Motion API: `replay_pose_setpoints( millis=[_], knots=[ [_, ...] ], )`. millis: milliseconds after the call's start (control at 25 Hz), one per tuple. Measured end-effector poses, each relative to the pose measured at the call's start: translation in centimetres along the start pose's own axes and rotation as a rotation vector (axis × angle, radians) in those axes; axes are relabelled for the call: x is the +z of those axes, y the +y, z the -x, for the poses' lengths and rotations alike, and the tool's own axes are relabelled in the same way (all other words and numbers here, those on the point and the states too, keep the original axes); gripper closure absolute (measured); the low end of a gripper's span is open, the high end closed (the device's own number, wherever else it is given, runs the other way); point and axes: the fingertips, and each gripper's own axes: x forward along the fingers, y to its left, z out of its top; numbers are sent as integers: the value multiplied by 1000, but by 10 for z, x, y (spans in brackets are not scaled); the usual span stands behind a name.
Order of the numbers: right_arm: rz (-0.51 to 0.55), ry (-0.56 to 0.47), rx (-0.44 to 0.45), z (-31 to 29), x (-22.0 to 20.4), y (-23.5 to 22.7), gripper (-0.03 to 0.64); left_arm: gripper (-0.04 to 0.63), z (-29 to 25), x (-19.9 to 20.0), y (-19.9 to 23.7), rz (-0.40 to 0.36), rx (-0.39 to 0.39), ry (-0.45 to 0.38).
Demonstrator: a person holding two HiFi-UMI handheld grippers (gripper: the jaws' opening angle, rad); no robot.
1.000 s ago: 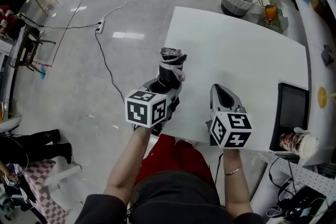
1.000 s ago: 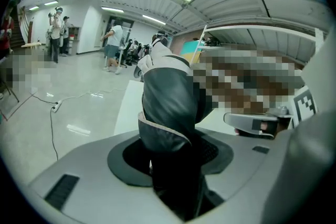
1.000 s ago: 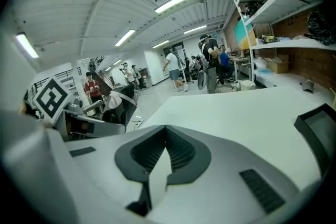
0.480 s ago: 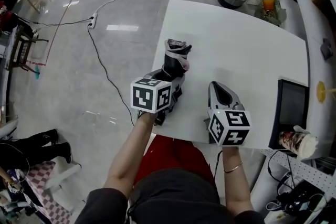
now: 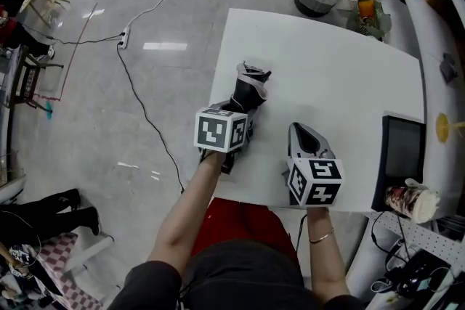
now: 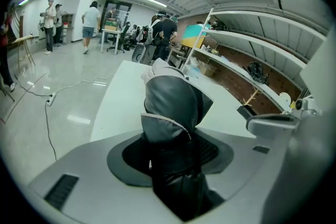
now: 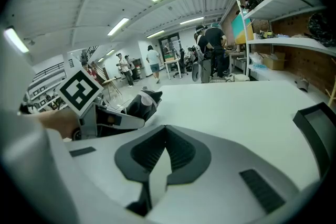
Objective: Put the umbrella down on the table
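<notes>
The left gripper (image 6: 173, 150) is clenched on a folded dark umbrella (image 6: 173, 105), its pads pressing the near end while the bundled grey-edged cloth juts out ahead of the jaws. The right gripper (image 7: 164, 132) holds nothing, its jaws drawn together at the tips, and it hangs low over the white table (image 5: 349, 76) just to the right of its partner. From the head view the umbrella (image 5: 251, 85) sits over the table's left part, near the edge closest to the floor cable, its long axis running straight on from the left gripper (image 5: 243, 111) and sloping away from the person, far end lowest (whether that end already touches the top cannot be told). Setting it down looks to depend on flattening that axis onto the surface before releasing; the right gripper (image 5: 304, 133) is near but unneeded.
</notes>
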Motion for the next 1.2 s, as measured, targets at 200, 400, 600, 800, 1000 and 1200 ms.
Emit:
replay_pose_setpoints(
  millis=[200, 400, 600, 800, 1000, 1200],
  knots=[
    [-5, 13, 3, -5, -4, 4, 598, 387, -8, -1, 6, -13, 21, 14],
    [-12, 15, 5, -10, -3, 4, 598, 383, -15, -2, 6, -28, 38, 23],
    [-11, 18, 8, -13, -2, 4, 598, 380, -18, 1, 5, -33, 52, 24],
    [-10, 21, 9, -16, -1, 6, 598, 377, -25, 3, 7, -47, 72, 39],
    [-11, 13, 5, -15, 4, 4, 598, 371, -28, 4, 8, -87, 102, 71],
    [-7, -2, -3, -10, 10, 2, 598, 366, -28, 3, 12, -126, 152, 90]
  ],
)
